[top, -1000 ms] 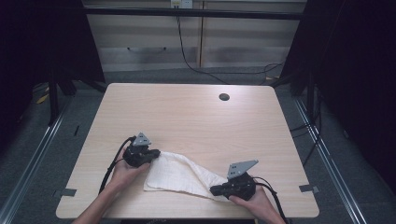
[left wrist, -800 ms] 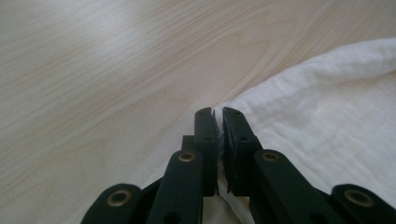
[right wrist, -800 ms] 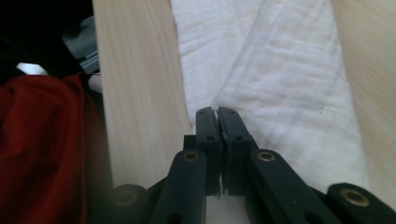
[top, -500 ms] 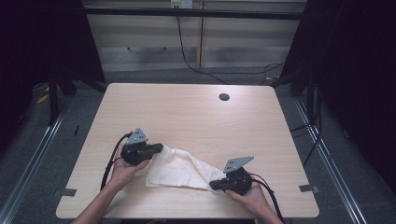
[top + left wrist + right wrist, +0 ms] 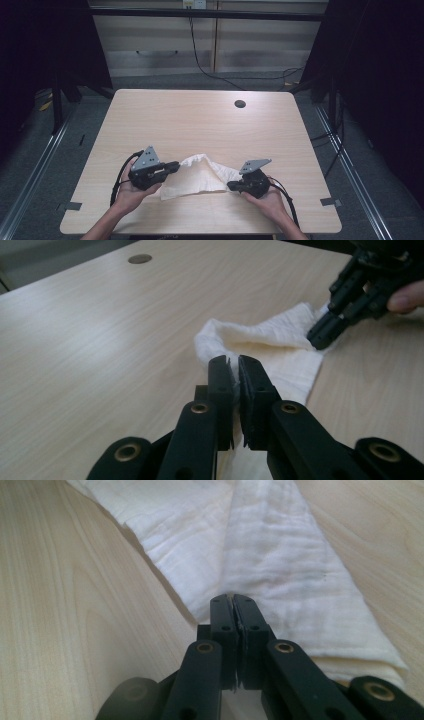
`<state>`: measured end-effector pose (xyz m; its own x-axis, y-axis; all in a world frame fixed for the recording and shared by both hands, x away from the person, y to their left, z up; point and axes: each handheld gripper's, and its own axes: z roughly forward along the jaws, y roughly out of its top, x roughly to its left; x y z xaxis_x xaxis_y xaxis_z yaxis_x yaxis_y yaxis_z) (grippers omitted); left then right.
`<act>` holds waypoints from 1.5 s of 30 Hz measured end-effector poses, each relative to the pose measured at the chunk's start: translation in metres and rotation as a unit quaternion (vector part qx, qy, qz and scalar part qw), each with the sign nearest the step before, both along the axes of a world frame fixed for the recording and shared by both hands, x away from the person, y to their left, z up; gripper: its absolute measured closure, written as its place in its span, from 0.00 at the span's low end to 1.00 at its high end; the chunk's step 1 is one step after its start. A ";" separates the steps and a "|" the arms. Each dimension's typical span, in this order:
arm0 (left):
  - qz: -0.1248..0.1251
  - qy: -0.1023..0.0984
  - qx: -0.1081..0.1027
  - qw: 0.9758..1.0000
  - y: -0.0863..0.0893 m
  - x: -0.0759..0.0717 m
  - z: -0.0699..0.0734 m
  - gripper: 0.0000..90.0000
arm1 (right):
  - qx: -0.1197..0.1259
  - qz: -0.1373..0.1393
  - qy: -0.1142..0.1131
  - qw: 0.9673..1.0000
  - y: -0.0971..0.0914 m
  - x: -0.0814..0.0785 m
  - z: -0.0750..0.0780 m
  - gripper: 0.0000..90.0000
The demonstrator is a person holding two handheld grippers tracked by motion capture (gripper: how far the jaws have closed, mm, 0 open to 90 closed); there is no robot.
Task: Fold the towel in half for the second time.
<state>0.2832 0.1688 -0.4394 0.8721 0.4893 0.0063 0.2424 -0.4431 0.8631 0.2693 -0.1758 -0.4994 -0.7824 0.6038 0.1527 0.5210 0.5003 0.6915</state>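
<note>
High view showed you at the near edge of the table [image 5: 200, 115], with the white cloth [image 5: 197, 175] lying between your hands, one end raised off the wood and the rest crumpled on it. Your left gripper [image 5: 172, 166] was clamped on the cloth's left edge; left gripper view had fabric pinched between the two black jaws. Your right gripper [image 5: 232, 186] was closed tight on the opposite end, and right gripper view showed the cloth running away from the jaw tips in two overlapping layers. By my reading, you were mid-fold, carrying one edge over toward the other. The next move called for both grips to hold firm while you brought the lifted edge across and laid it down squarely, keeping the layers from bunching or slipping out.
</note>
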 end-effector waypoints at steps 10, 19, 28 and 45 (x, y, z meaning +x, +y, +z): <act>-0.046 0.037 0.042 0.997 0.003 -0.026 -0.026 0.95 | -0.002 -0.004 -0.004 1.000 0.000 0.000 0.000 0.98; -0.064 0.068 0.088 0.992 0.007 -0.033 -0.053 0.94 | -0.028 -0.012 -0.021 0.999 -0.002 -0.002 0.002 0.98; -0.057 0.056 0.096 0.992 0.005 -0.030 -0.057 0.94 | -0.035 -0.037 -0.030 0.998 -0.020 -0.014 0.003 0.98; -0.035 0.048 0.087 0.994 0.012 -0.012 -0.061 0.95 | -0.033 -0.094 -0.031 0.995 -0.049 -0.028 0.002 0.98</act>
<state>0.2708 0.1807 -0.5006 0.9050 0.4254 0.0006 0.2826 -0.6022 0.7466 0.2409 -0.2247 -0.4978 -0.6616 0.7472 0.0622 0.5666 0.4439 0.6942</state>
